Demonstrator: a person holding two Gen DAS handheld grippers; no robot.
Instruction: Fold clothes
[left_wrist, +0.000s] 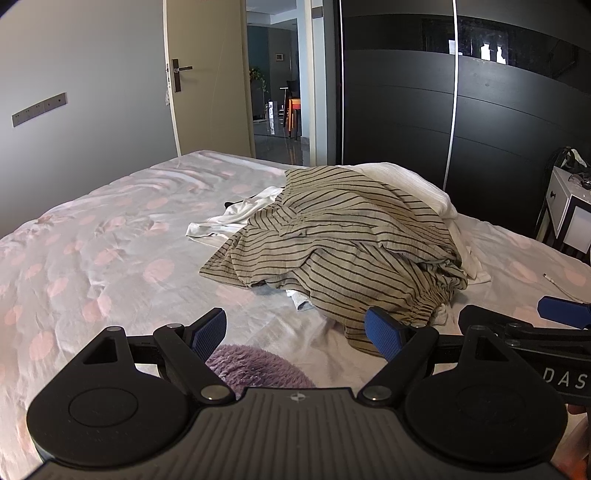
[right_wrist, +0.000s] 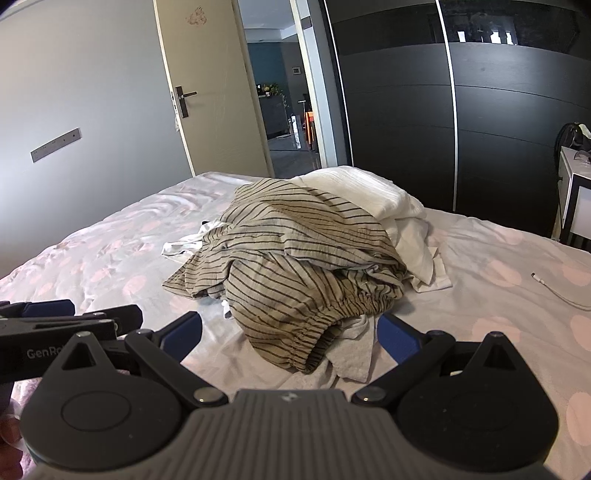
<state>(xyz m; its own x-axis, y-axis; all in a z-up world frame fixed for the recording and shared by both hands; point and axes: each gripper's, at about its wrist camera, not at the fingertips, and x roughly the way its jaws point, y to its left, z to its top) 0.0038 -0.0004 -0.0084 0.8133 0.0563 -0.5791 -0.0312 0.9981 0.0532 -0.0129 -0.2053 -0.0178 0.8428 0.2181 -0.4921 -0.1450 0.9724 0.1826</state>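
Left wrist view: the left gripper (left_wrist: 295, 334) is held wide apart over the bed (left_wrist: 92, 251), holding nothing. The right gripper (right_wrist: 290, 334) is spread wide too. Striped clothes (right_wrist: 295, 266) are piled mid-bed, just ahead

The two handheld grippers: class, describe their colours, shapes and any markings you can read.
The left gripper and right gripper match: ribbed grey body, round black discs, black linkage arms with silver rivets, blue textured finger pads. Each seen from the other's camera bears partial white lettering, "GenRo" on the left one, "DAS" on the right.
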